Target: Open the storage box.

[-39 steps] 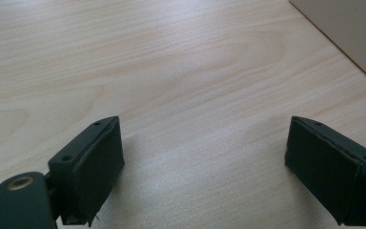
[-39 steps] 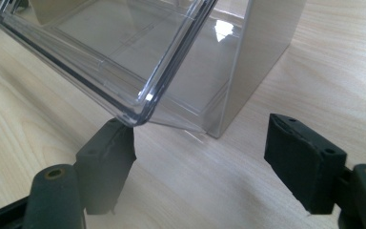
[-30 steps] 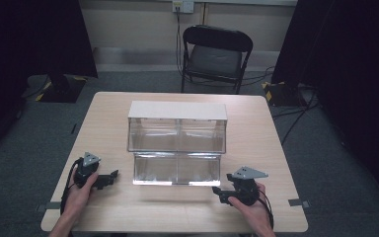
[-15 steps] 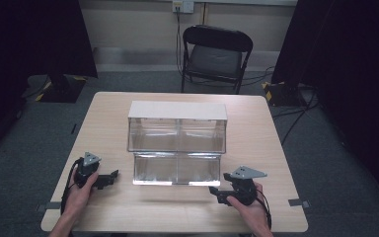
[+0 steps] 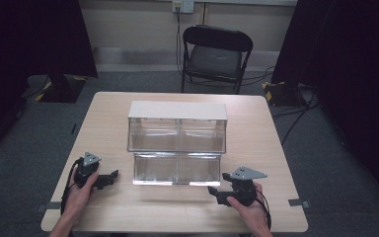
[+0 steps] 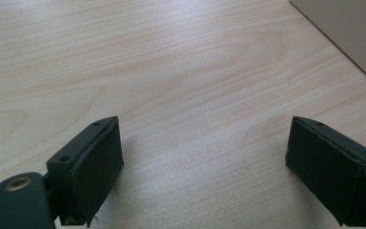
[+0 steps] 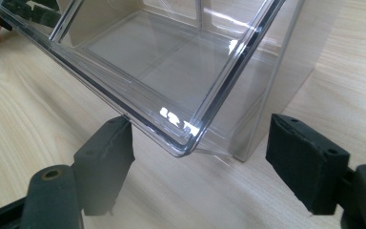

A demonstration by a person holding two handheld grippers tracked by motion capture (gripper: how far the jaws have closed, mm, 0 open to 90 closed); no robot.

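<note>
Jaws spread on both grippers, nothing pinched; clear two-tier bin at table centre.

L to R: left gripper rests on table near front-left edge, held by left hand, jaws wide apart over bare wood, pointing twd bin's lower tier, apart from it. Bin: white top, upper tier set back, lower drawer sticking out twd person, divider down the middle. Right gripper in right hand, just beside drawer's front-right corner; jaws have just been opening and stand apart w/ corner of clear rim above and between them, pads not pressing it. Chair beyond table's far edge.
</note>
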